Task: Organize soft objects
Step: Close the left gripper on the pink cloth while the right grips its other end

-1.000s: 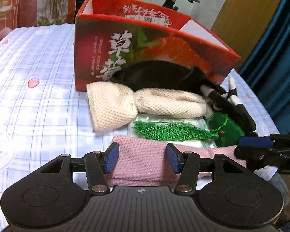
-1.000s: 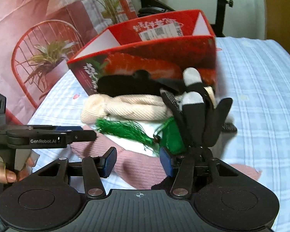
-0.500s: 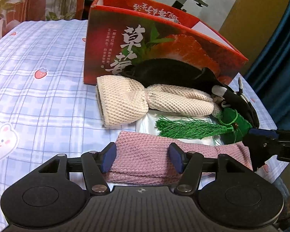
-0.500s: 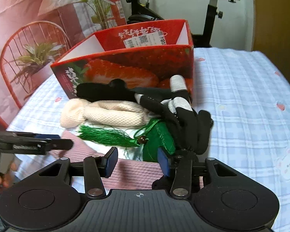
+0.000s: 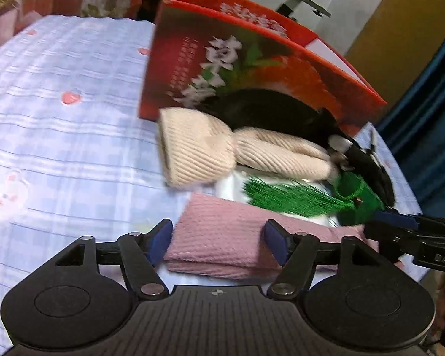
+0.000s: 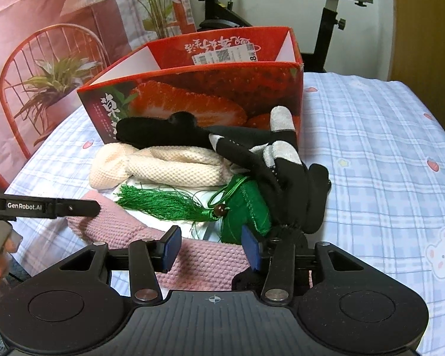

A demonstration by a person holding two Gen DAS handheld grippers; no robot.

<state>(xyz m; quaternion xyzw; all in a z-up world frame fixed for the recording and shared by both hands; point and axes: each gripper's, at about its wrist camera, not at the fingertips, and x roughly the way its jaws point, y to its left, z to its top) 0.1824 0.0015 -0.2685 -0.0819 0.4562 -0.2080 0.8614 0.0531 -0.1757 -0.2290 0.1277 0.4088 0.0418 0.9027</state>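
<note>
The checked bedcover (image 5: 59, 154) lies bare to the left of the pile and again on the right (image 6: 385, 178), so a gripper can pass on either side. Far side blocked: the red box (image 6: 198, 101) stands upright just behind the pile, open at the top. Touching its near wall lie a black cloth (image 6: 151, 133), a cream knit (image 6: 169, 169), a black glove (image 6: 284, 172) and a green tassel pouch (image 6: 246, 210), closely packed with no gap between them. A pink knit (image 5: 222, 237) closes the near edge.
</note>
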